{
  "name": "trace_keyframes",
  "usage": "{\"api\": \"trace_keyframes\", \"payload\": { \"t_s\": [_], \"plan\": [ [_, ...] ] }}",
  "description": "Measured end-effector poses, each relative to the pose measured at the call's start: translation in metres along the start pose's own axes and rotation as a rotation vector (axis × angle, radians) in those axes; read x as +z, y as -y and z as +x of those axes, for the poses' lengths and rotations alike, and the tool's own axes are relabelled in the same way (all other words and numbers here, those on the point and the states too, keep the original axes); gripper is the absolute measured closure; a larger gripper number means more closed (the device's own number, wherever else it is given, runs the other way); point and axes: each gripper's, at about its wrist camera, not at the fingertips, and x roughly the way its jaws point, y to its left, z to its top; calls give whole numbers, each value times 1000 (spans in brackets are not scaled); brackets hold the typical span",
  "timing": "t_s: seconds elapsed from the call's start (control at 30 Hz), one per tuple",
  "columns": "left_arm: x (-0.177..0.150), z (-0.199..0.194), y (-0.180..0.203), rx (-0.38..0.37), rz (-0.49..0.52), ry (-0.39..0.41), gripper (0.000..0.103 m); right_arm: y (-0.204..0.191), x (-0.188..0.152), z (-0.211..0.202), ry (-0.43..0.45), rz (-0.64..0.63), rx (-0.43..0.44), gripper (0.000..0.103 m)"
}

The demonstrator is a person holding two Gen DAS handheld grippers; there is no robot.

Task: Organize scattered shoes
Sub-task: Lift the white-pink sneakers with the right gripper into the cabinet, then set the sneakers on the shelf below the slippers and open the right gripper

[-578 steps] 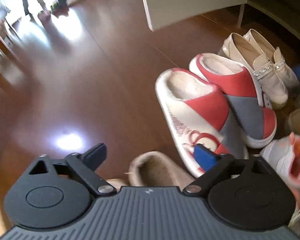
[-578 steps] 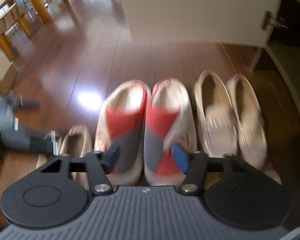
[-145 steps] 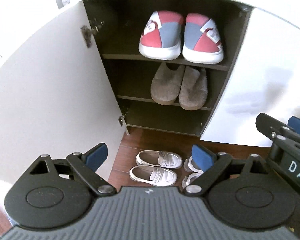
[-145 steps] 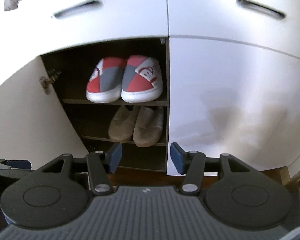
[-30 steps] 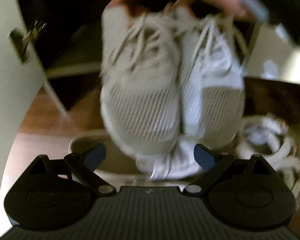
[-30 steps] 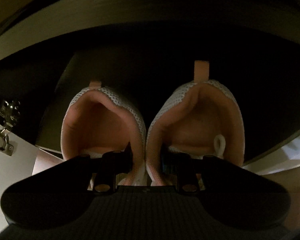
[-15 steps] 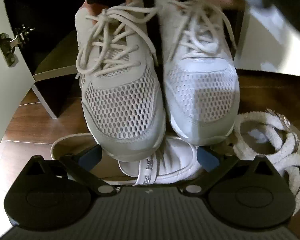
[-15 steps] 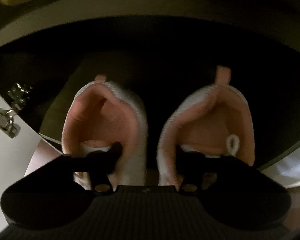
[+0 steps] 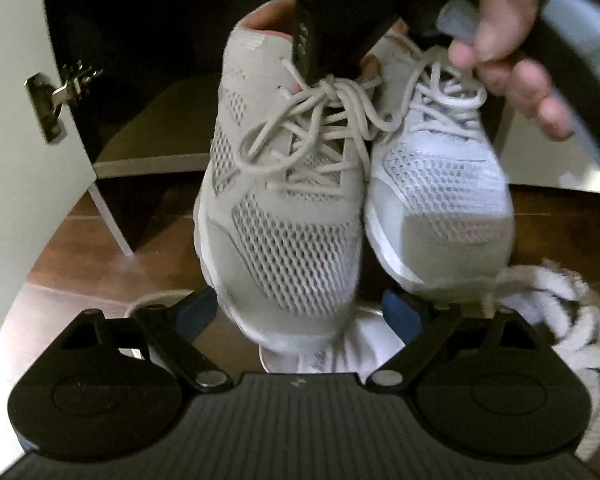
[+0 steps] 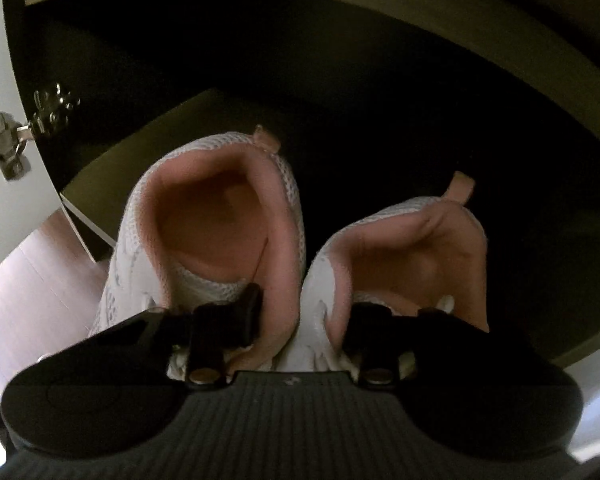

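Observation:
A pair of white mesh sneakers (image 9: 292,216) with pink lining hangs in the air in front of the open shoe cabinet (image 9: 148,128). My right gripper (image 10: 302,312) is shut on the sneakers (image 10: 296,264), one finger inside each shoe, pinching the two inner collars together. In the left wrist view the right gripper's dark fingers and the hand holding it show above the laces. My left gripper (image 9: 296,312) is open and empty, just below the sneakers' toes, over a white loafer (image 9: 364,344) on the floor.
The white cabinet door (image 9: 16,112) stands open at the left with a metal hinge (image 9: 48,100). A fluffy white strappy sandal (image 9: 560,312) lies on the brown wood floor at the right. The dark bottom shelf (image 10: 148,144) lies behind the sneakers.
The sneakers have tilted and shifted, the left shoe now higher and the right lower in the right wrist view. The cabinet interior has come closer. The left gripper has stayed open.

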Motion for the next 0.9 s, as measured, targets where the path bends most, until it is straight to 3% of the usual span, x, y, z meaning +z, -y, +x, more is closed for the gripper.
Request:
{"api": "trace_keyframes", "payload": {
  "t_s": [0.17, 0.3, 0.4, 0.5, 0.63, 0.77, 0.9],
  "plan": [
    [-9, 4, 17, -13, 5, -60, 11, 3, 7, 4, 18, 25, -16, 74],
    [4, 14, 23, -13, -10, -46, 10, 11, 12, 5, 4, 56, -11, 74],
    [15, 23, 16, -17, -96, -65, 11, 17, 13, 4, 8, 59, -5, 73],
    [24, 23, 1, -50, -206, -76, 11, 22, 12, 2, 45, 28, 12, 63],
    [30, 33, -10, -68, -224, -145, 11, 30, 3, -3, 126, -23, 61, 52],
    [35, 37, -17, -91, -239, -192, 11, 32, -5, 4, 177, -47, 64, 48],
    [38, 36, -26, -138, -272, -216, 13, 41, 3, 1, 166, 9, 64, 39]
  ]
}}
